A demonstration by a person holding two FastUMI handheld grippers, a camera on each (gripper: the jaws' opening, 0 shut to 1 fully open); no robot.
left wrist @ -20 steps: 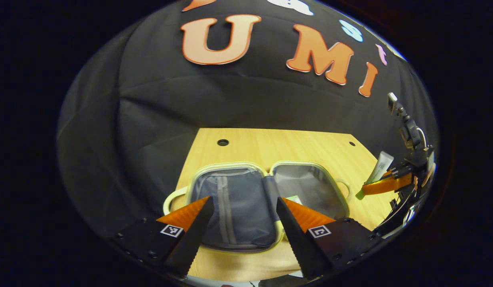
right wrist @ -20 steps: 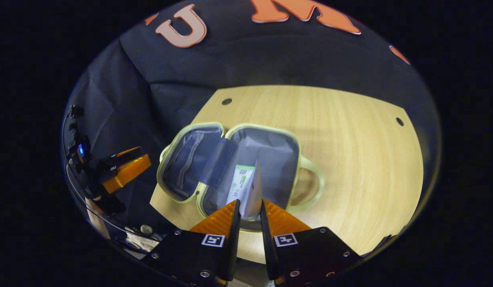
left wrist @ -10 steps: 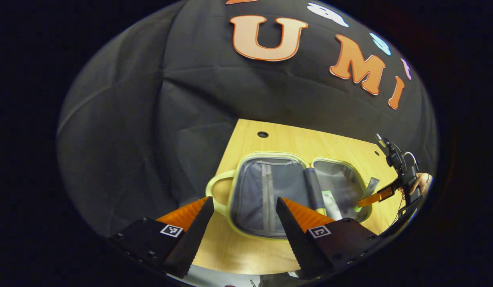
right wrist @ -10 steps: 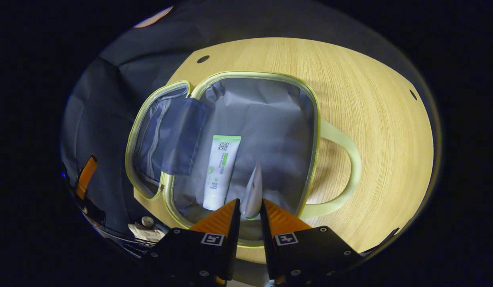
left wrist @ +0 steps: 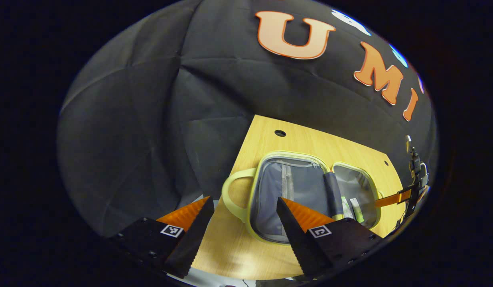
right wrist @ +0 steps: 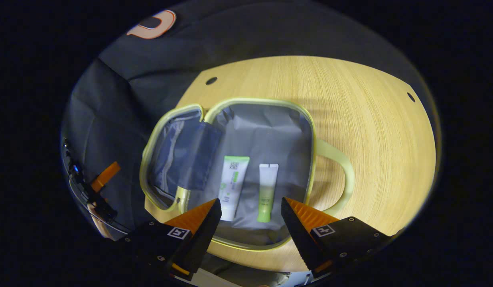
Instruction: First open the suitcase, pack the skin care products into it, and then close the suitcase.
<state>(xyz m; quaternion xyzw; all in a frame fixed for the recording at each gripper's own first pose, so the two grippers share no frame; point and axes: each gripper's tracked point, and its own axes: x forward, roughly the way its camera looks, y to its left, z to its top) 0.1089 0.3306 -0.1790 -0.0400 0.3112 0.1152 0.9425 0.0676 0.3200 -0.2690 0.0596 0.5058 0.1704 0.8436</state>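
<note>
Packing step: two tubes (right wrist: pixel 250 187) lie inside the open suitcase (right wrist: pixel 310 119); both the right gripper (right wrist: pixel 250 211) and left gripper (left wrist: pixel 244 211) gape empty; closing presumably follows.

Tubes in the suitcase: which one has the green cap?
The smaller tube, lying on the right in the right gripper view, nearer the handle. The bigger tube beside it has a white bottom end.

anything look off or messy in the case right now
Nothing stands out. The suitcase lies open flat on the table, and both tubes lie side by side inside its right half, apart, caps toward the right tool.
</note>
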